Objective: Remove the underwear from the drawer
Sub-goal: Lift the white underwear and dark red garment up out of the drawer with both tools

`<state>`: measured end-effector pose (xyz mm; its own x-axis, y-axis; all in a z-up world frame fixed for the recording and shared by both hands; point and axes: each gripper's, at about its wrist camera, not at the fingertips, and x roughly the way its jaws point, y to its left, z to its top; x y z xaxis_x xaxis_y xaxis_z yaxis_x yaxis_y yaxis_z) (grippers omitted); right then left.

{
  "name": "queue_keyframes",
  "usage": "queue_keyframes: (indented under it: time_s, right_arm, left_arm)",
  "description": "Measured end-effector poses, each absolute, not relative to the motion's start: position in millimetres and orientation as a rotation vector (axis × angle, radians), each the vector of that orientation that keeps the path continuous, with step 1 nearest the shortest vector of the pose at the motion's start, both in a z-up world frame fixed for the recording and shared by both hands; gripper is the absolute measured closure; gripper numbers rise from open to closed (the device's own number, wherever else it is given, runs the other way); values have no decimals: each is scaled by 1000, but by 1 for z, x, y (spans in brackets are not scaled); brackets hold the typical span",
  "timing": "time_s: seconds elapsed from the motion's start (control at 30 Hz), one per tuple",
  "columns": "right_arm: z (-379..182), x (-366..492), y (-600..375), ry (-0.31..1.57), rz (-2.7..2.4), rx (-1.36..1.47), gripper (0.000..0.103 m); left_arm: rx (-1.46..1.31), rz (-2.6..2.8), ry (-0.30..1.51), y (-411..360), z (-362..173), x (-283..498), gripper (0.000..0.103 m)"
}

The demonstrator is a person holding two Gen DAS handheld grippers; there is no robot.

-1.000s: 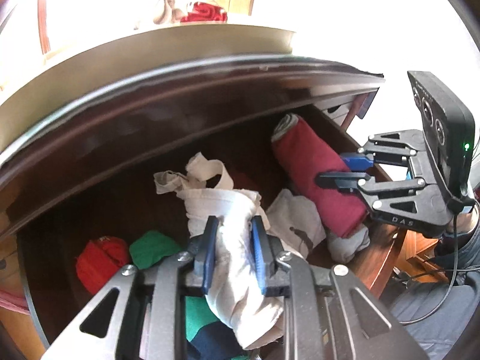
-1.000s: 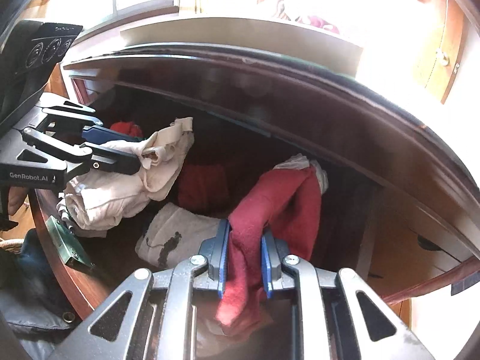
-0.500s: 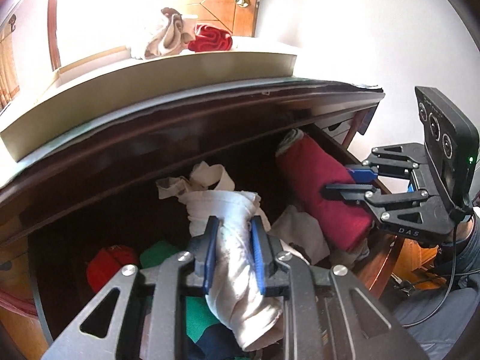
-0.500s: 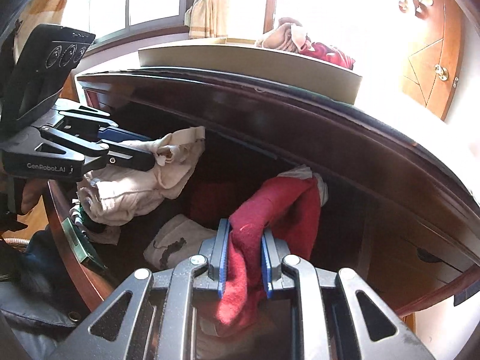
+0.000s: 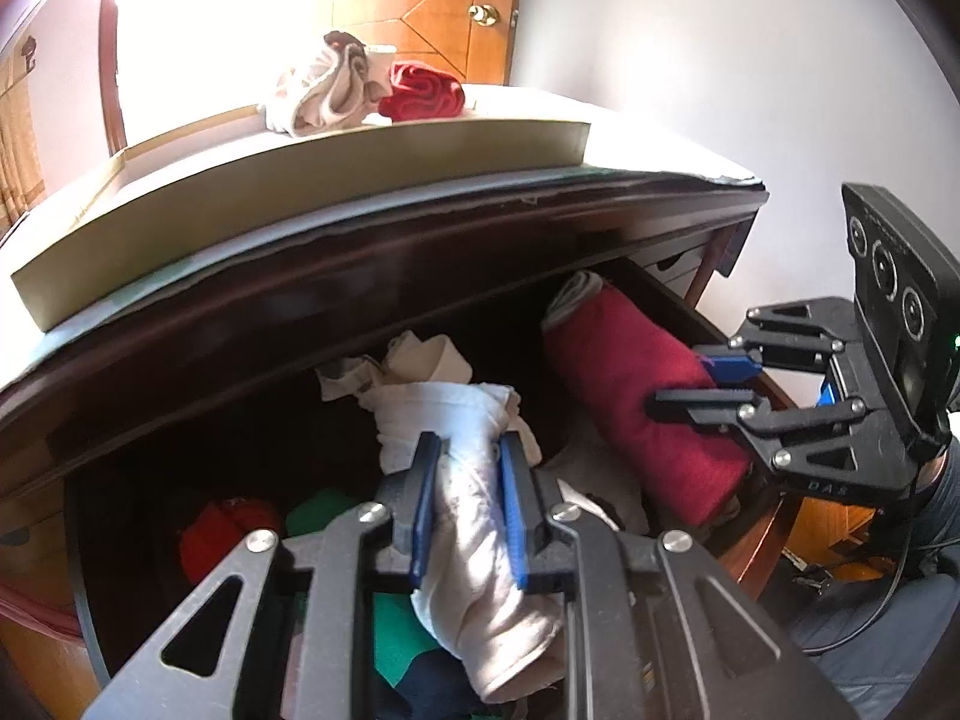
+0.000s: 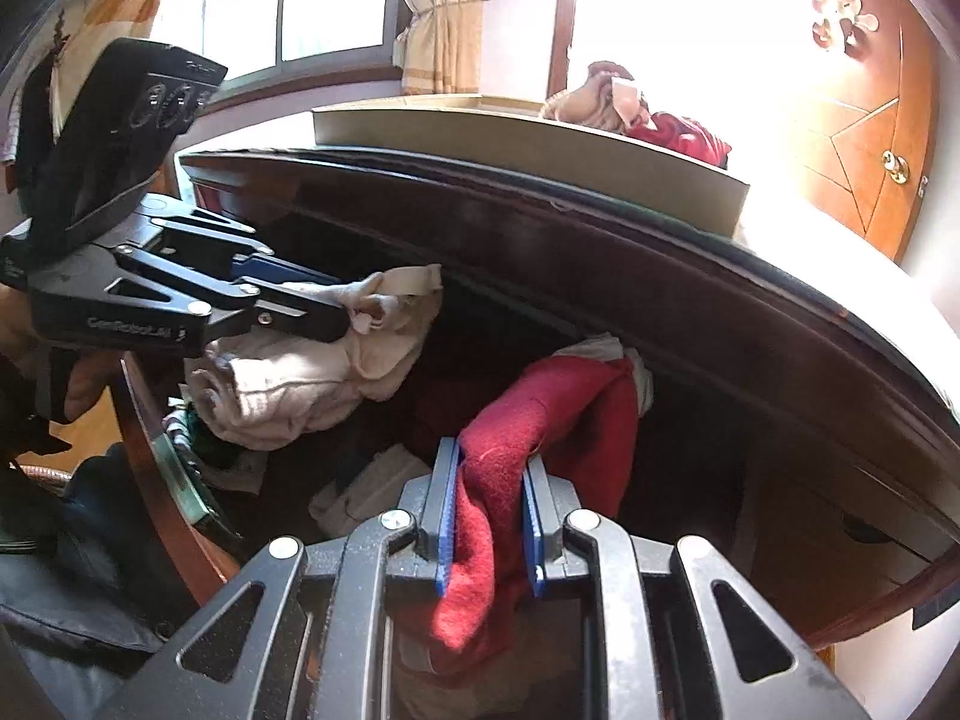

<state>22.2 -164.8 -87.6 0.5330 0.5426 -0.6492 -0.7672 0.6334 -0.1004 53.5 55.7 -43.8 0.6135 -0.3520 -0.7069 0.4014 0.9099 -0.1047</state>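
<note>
Currently each tool grips its garment, left tool point(image 5: 465, 504) the white underwear point(image 5: 474, 516), right tool point(image 6: 487, 516) the red underwear point(image 6: 540, 420), with the tray point(image 5: 300, 192) up and beyond the drawer point(image 6: 780, 420).

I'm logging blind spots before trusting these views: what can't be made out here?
- Left wrist view: left tongs and white garment cover the drawer clothes beneath.
- Right wrist view: red garment hangs behind right tongs; its lower end is hidden.
- Both views: the drawer's back is in shadow.

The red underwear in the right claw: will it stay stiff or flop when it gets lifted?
Probably floppy: the red underwear already droops over and below the right claw. Likely light, since a small pinch holds it up. Its fuzzy-looking cloth should not slip easily.
</note>
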Motion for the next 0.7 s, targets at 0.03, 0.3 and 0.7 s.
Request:
queue_keyframes:
  time_s: [0.03, 0.3, 0.7]
  right_arm:
    - [-87, 20, -166, 611, 811, -403, 83]
    - [-83, 2, -175, 517, 845, -400, 83]
    - [-77, -19, -196, 434, 870, -382, 83]
  left_arm:
    - [66, -434, 794, 56, -44, 52, 86]
    - [75, -430, 744, 56, -41, 44, 87]
    - [80, -408, 680, 57, -35, 39, 88]
